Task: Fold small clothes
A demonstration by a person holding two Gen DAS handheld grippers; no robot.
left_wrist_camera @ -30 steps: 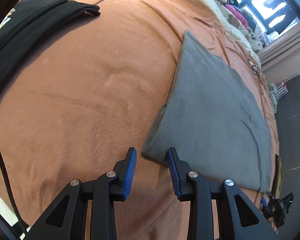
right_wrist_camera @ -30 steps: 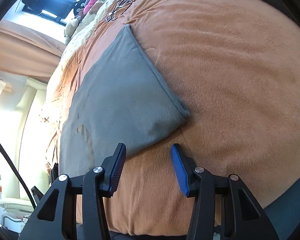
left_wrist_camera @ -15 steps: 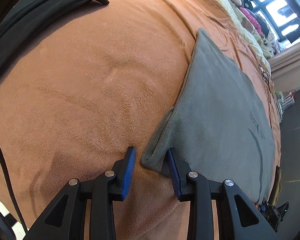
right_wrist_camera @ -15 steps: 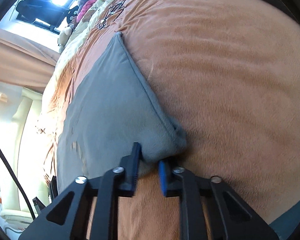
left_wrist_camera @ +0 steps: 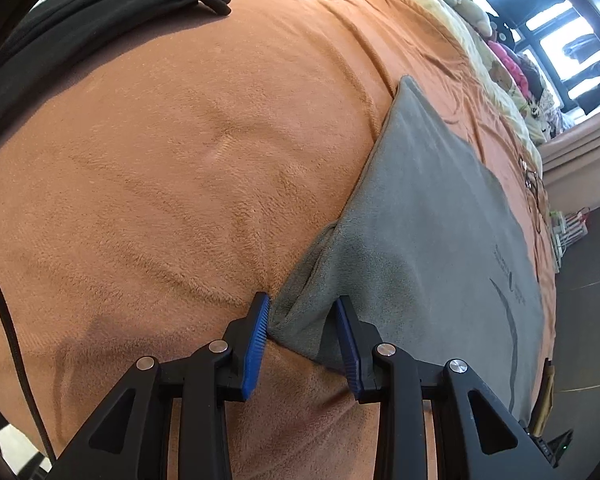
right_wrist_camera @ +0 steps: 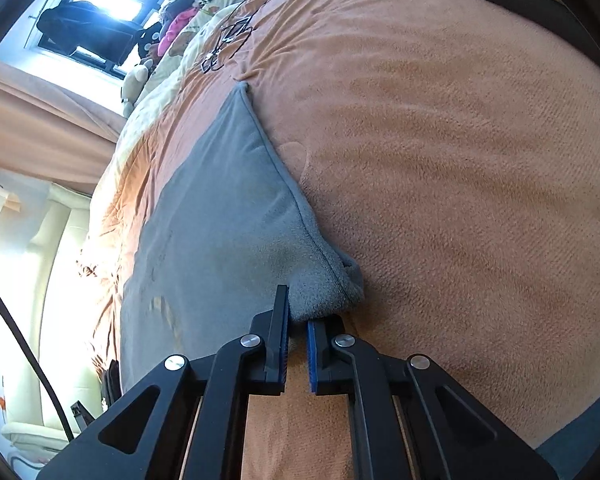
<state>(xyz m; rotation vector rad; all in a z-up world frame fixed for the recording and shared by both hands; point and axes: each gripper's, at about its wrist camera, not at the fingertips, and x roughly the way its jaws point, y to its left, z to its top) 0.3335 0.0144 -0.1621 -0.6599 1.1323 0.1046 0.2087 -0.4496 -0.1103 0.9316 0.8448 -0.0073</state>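
A grey folded garment (left_wrist_camera: 432, 240) lies flat on the orange blanket (left_wrist_camera: 160, 184). In the left wrist view my left gripper (left_wrist_camera: 302, 314) is open, its blue pads on either side of the garment's near corner, which is slightly lifted. In the right wrist view the same grey garment (right_wrist_camera: 220, 216) shows, and my right gripper (right_wrist_camera: 298, 316) is shut on its other near corner, bunching the cloth between the pads.
A black folded garment (left_wrist_camera: 72, 12) lies at the far left of the blanket. A cream quilt with stuffed toys (left_wrist_camera: 496, 48) sits by the window at the far end. A black cable (right_wrist_camera: 24, 344) hangs beside the bed.
My right gripper moved onto the garment's corner and closed on it. My left gripper advanced until the other corner sits between its open pads.
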